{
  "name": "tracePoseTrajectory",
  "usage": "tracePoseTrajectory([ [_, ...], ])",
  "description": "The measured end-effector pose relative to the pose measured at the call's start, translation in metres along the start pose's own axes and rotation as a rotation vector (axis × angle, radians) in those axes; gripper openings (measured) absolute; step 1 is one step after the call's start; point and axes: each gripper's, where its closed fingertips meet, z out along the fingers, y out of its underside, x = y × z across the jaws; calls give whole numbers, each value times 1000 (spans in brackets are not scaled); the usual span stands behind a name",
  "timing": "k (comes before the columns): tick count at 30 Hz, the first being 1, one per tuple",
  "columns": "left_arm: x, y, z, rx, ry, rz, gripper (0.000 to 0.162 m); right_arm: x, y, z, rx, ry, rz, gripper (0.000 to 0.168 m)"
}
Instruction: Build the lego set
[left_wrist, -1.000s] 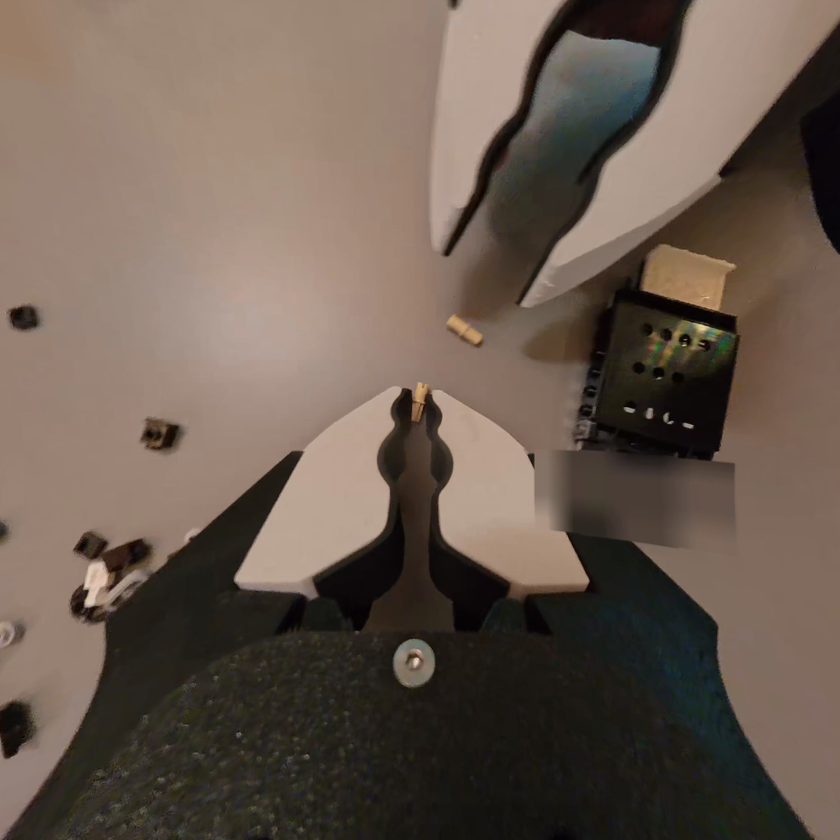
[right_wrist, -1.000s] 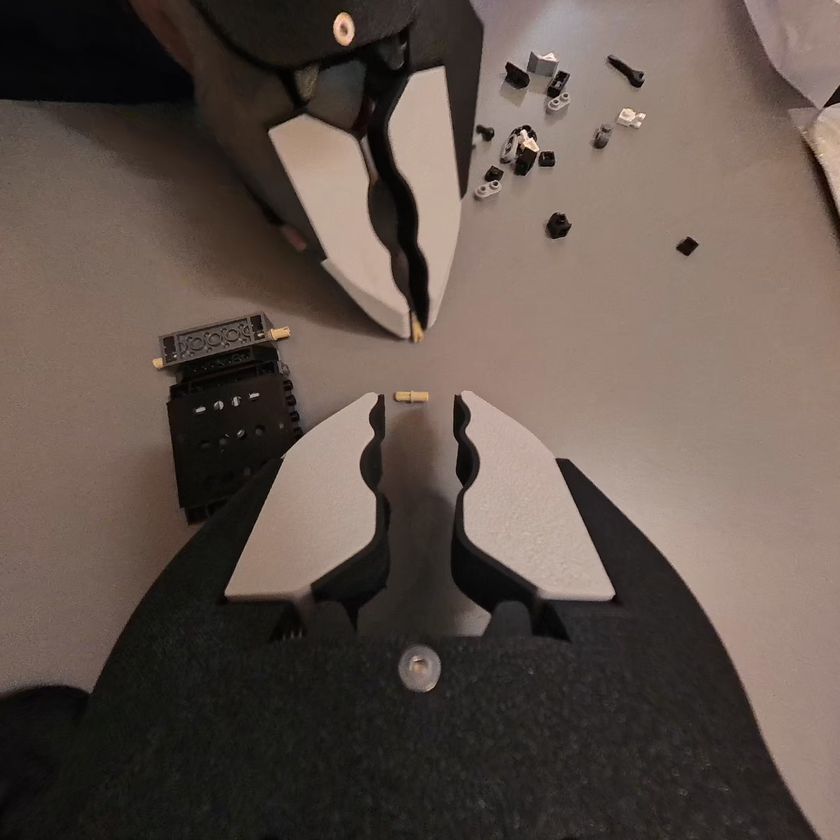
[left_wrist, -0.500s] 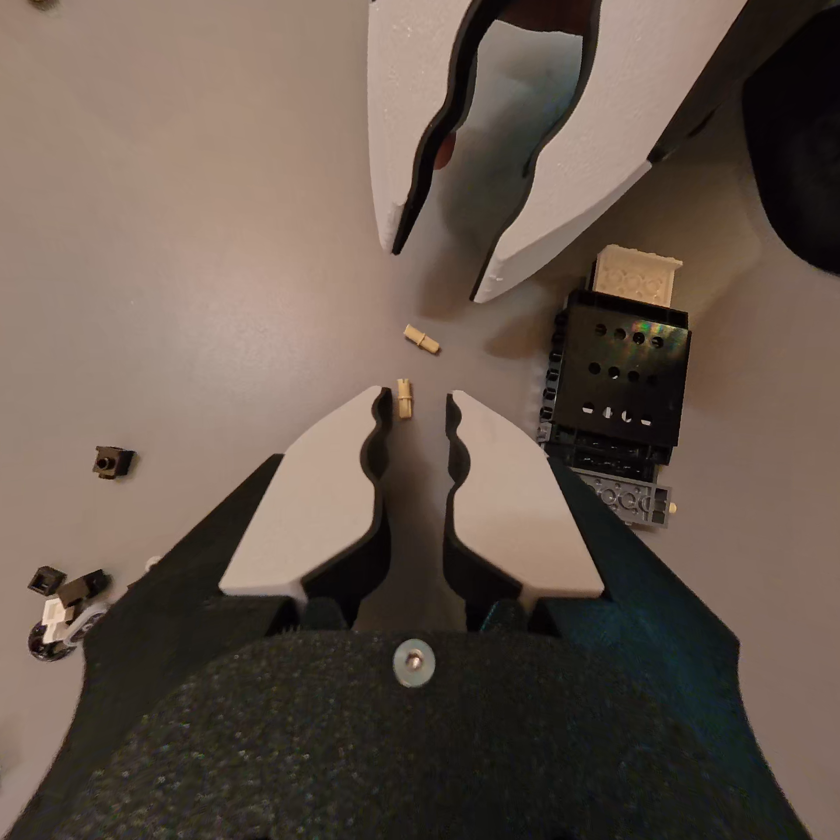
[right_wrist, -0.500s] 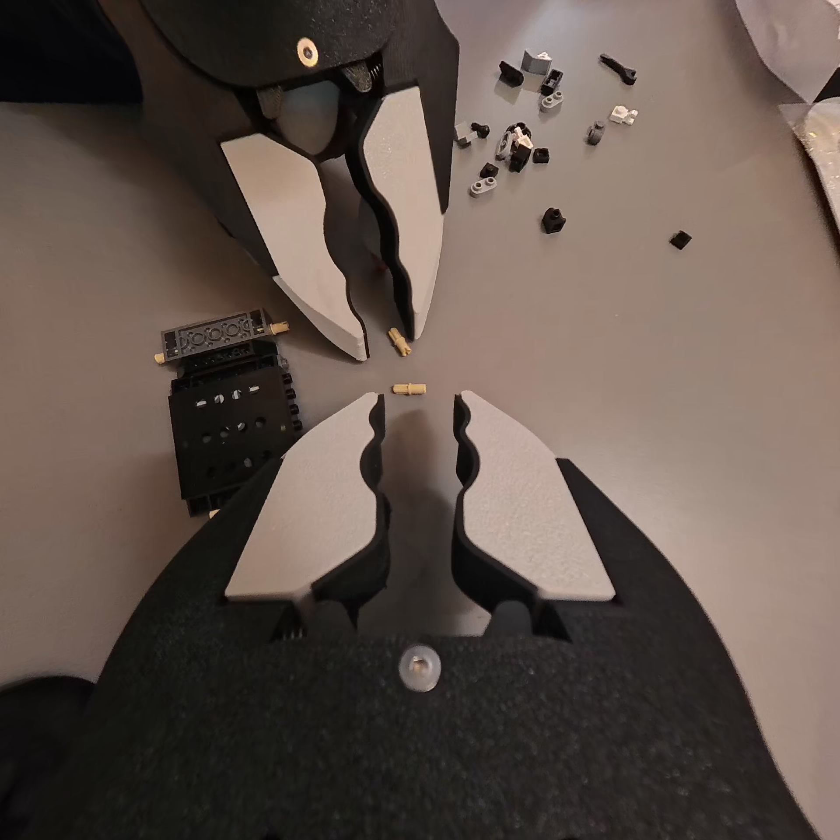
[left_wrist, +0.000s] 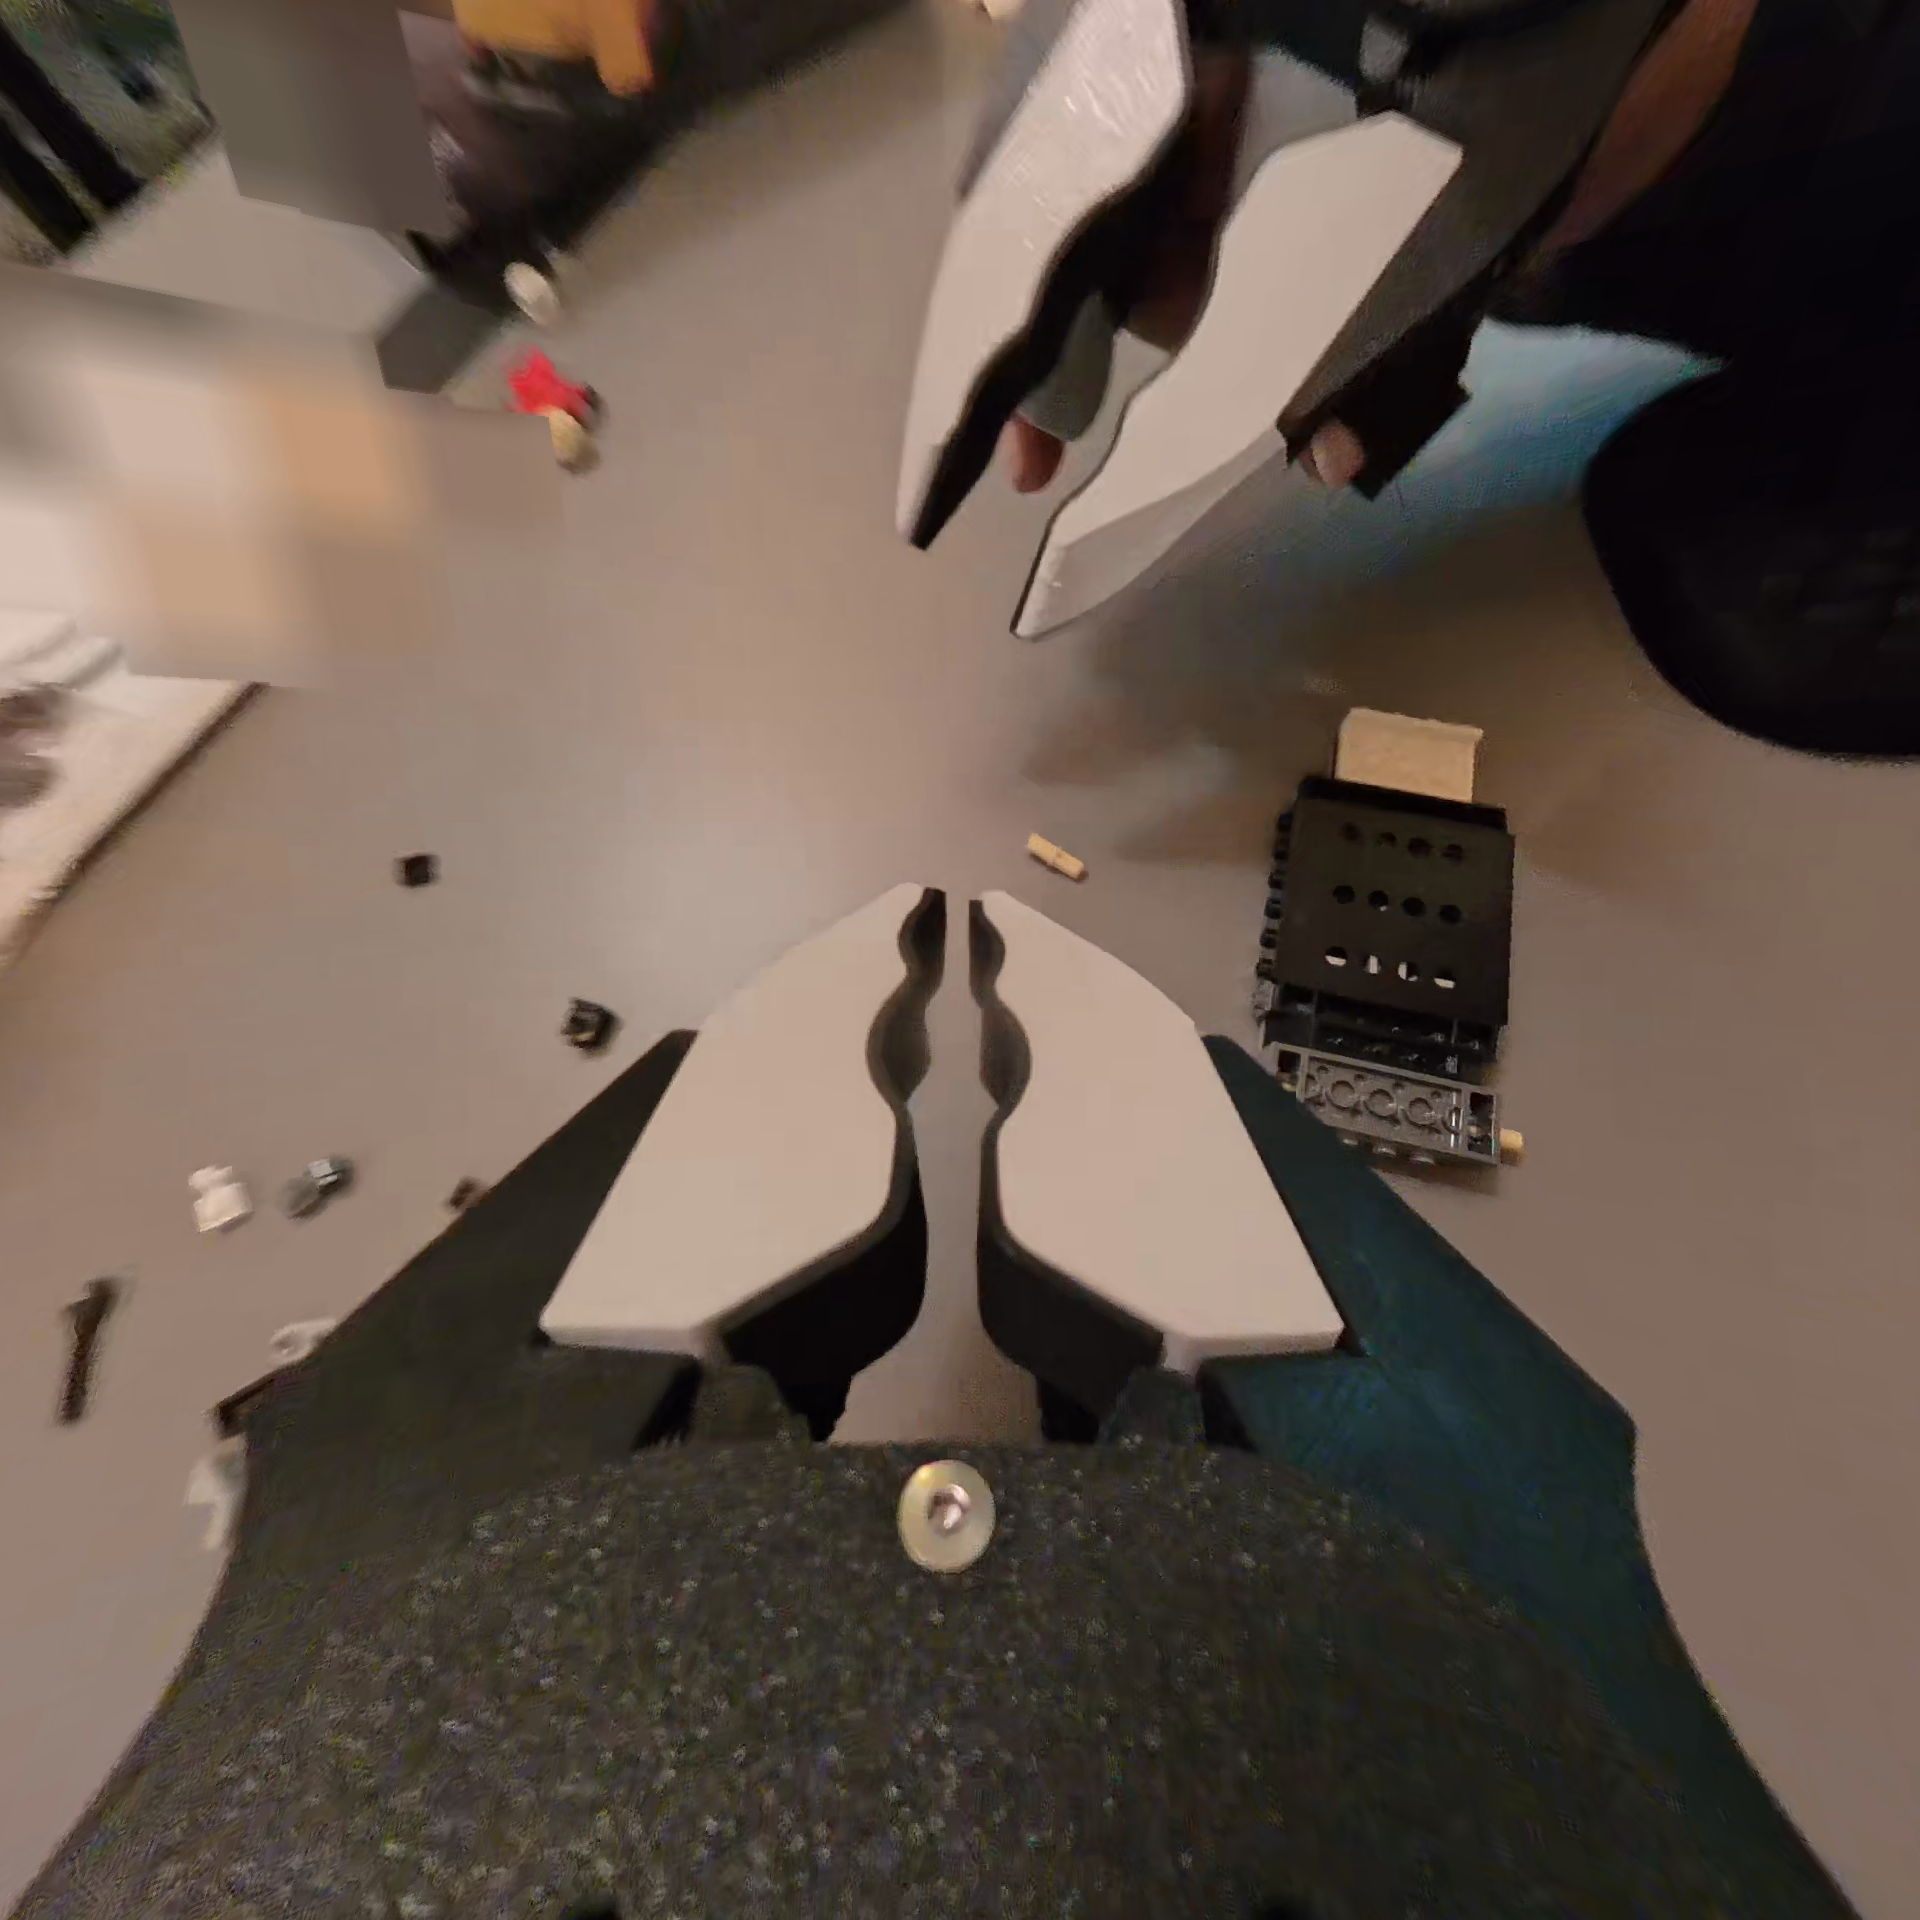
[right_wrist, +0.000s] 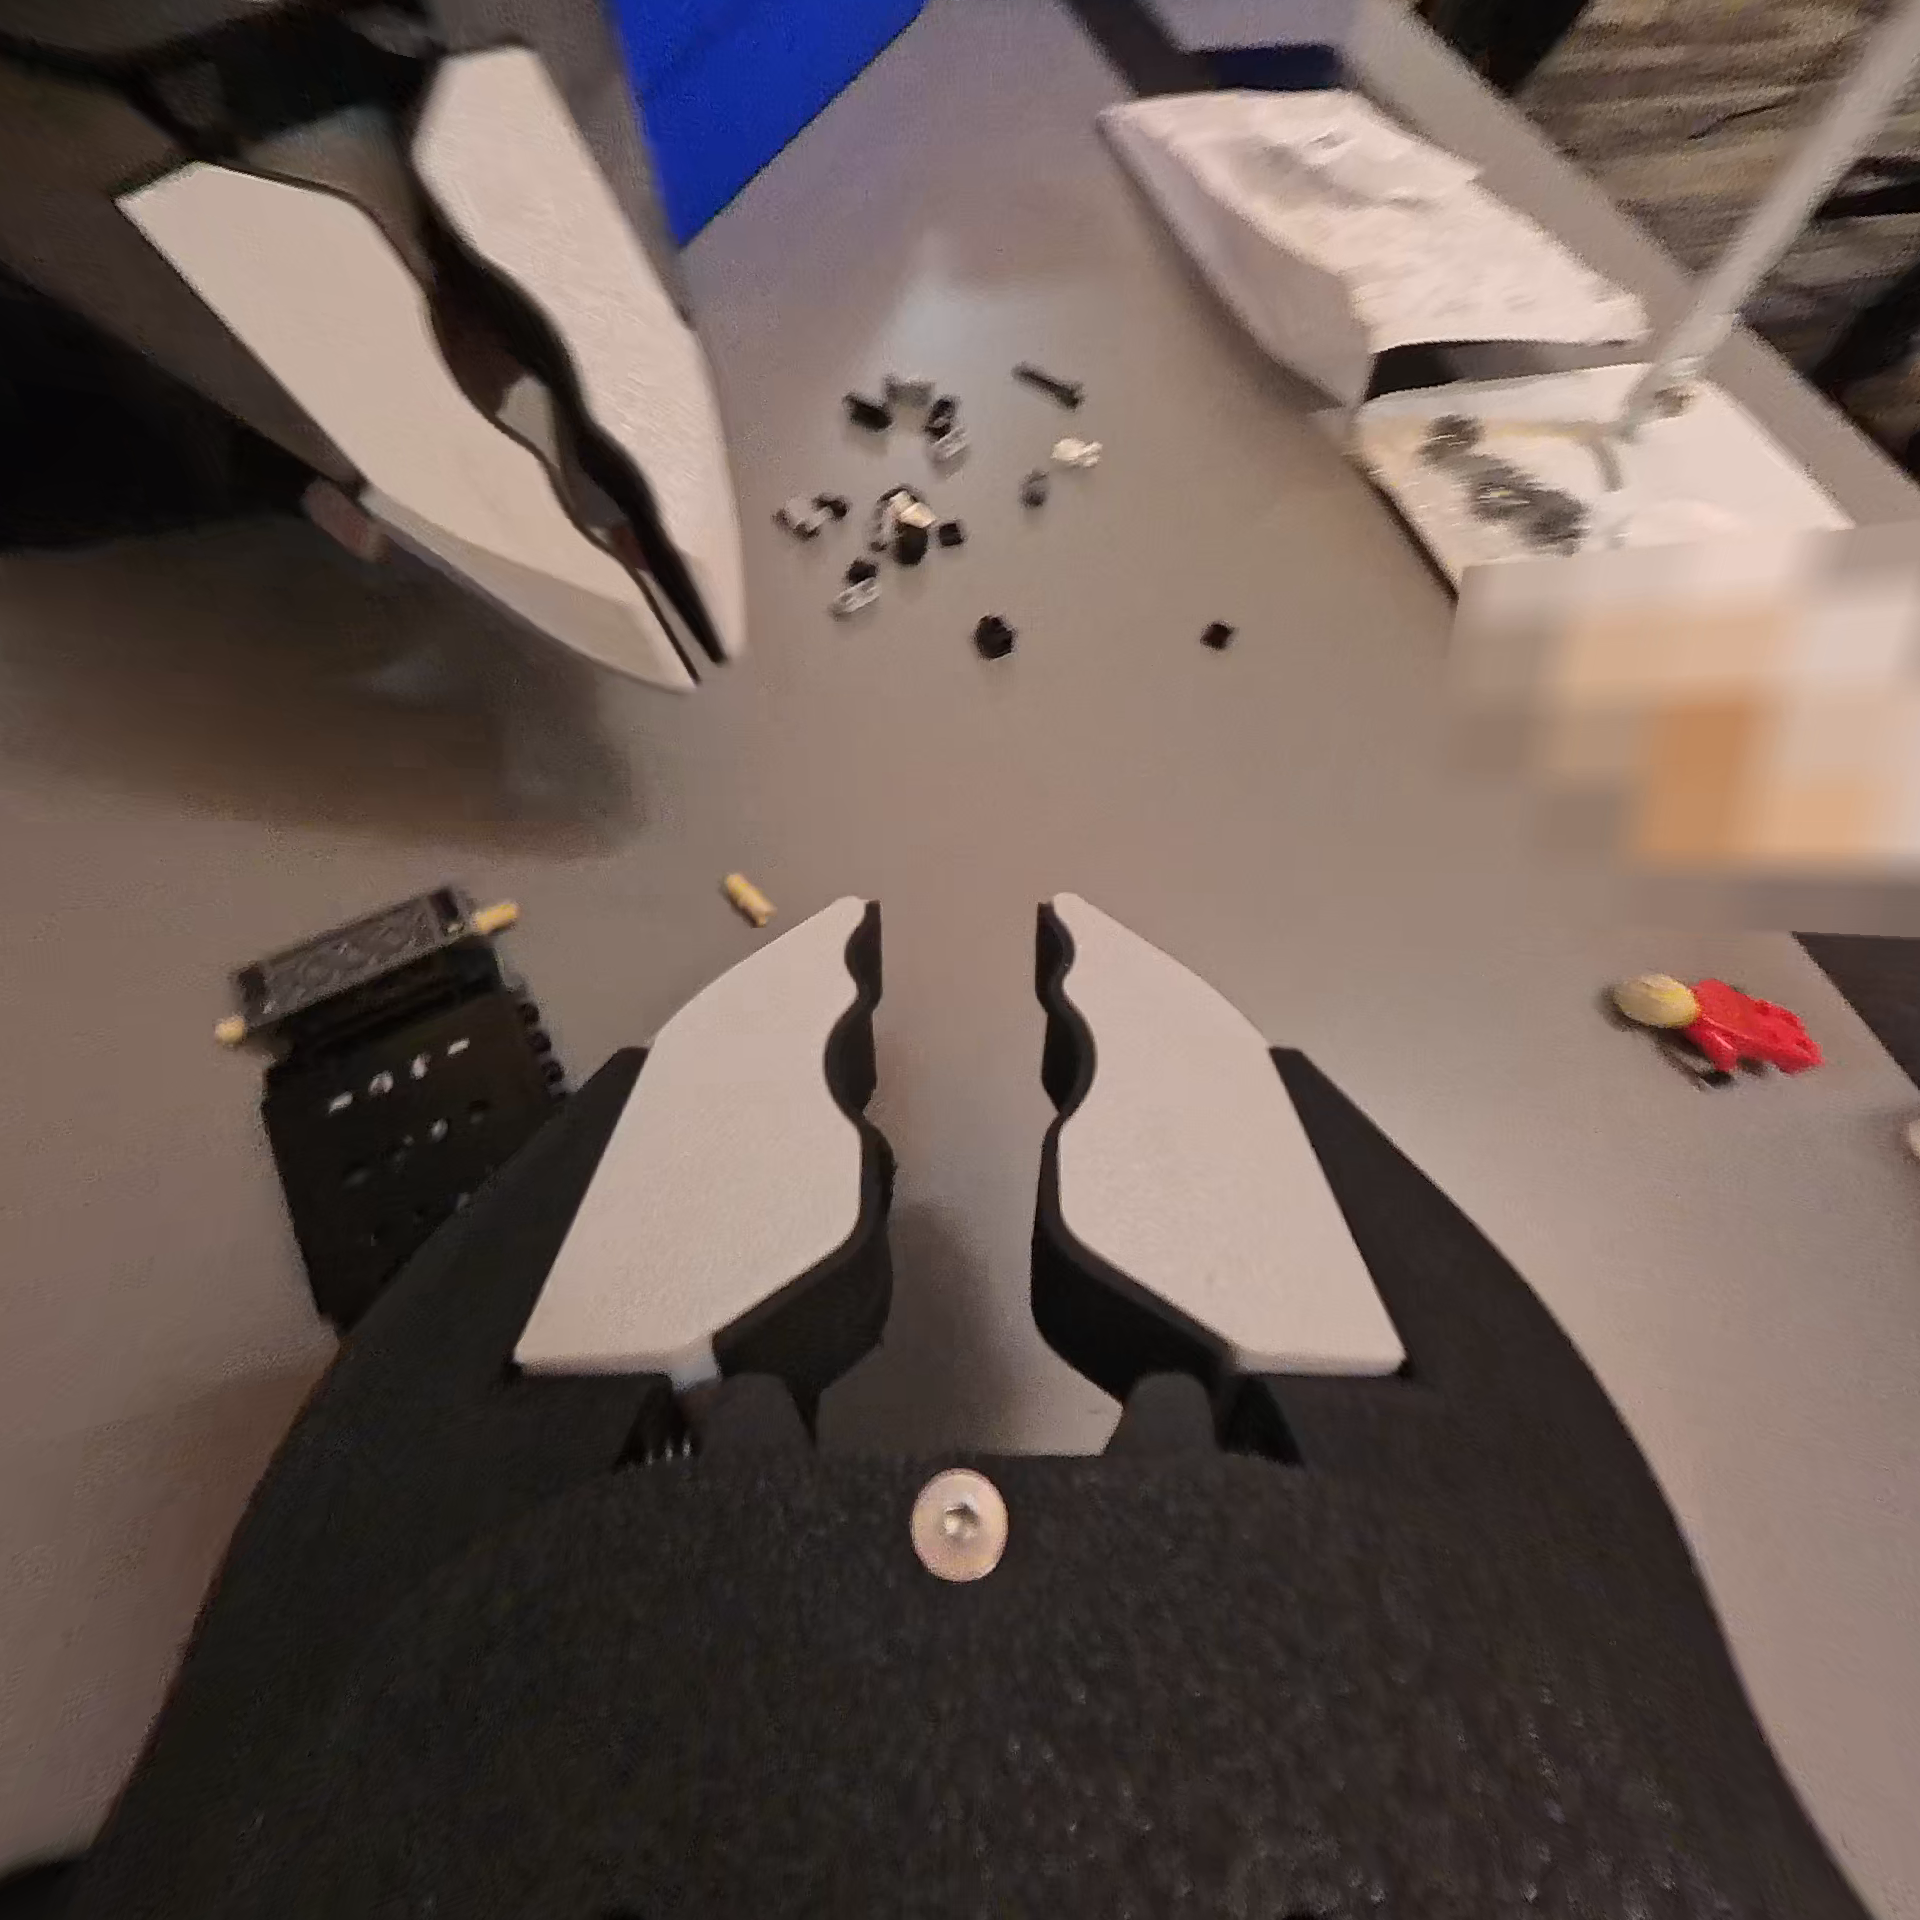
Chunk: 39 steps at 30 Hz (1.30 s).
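Observation:
A black perforated lego assembly (left_wrist: 1387, 935) with a grey plate at its near end lies on the grey table (left_wrist: 727, 727); it also shows in the right wrist view (right_wrist: 405, 1091). One tan pin (left_wrist: 1055, 857) lies loose beside it, and shows in the right wrist view (right_wrist: 748, 899) too. My left gripper (left_wrist: 954, 899) is raised above the table, shut to a narrow slit, with nothing visible between the tips; in the right wrist view it (right_wrist: 707, 665) hangs at upper left. My right gripper (right_wrist: 958, 914) is open and empty, raised, just right of the pin; in the left wrist view it (left_wrist: 977, 582) is opposite mine.
Several small black, grey and white loose pieces (right_wrist: 904, 499) lie farther back, also at the left of the left wrist view (left_wrist: 587, 1023). White bags (right_wrist: 1351, 239) and a box sit at back right. A red piece with a tan part (right_wrist: 1745, 1029) lies at right. About 7 centimeters separates my left fingertips from my right. Between my right fingertips and the tan pin (left_wrist: 1055, 857) there is roughly 6 centimeters.
The left gripper let go of a tan pin, then closed again and rose. The right gripper also lifted and pulled back. Only one pin now shows.

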Motion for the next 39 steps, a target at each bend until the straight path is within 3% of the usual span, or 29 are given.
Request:
tracePoseTrajectory([
  [5,-31,-16,-59,198,-181,-63,0,16,-2,-28,59,246,94,15],
  [9,-81,-11,-140,284,-454,-132,0,18,-1,-51,133,387,221,0],
  [12,-139,18,-219,199,-709,-182,0,19,3,-66,175,466,295,0],
  [15,-196,77,-269,-105,-772,-304,14,20,7,-70,193,493,322,0],
  [20,-256,169,-267,-487,-540,-409,19,15,8,-63,205,453,293,0],
  [24,-280,208,-236,-578,-396,-406,22,12,9,-62,192,446,252,0],
  [27,-299,229,-224,-658,-387,-382,29,11,11,-60,187,432,256,0],
  [29,-306,236,-216,-679,-366,-361,29,11,15,-58,178,424,267,0],
  [34,-314,243,-218,-761,-381,-297,9,11,21,-55,161,403,283,0],
  [37,-307,225,-233,-675,-364,-292,10,10,23,-52,155,385,292,0],
  [39,-297,204,-244,-528,-315,-342,9,8,23,-51,153,368,298,0],
])
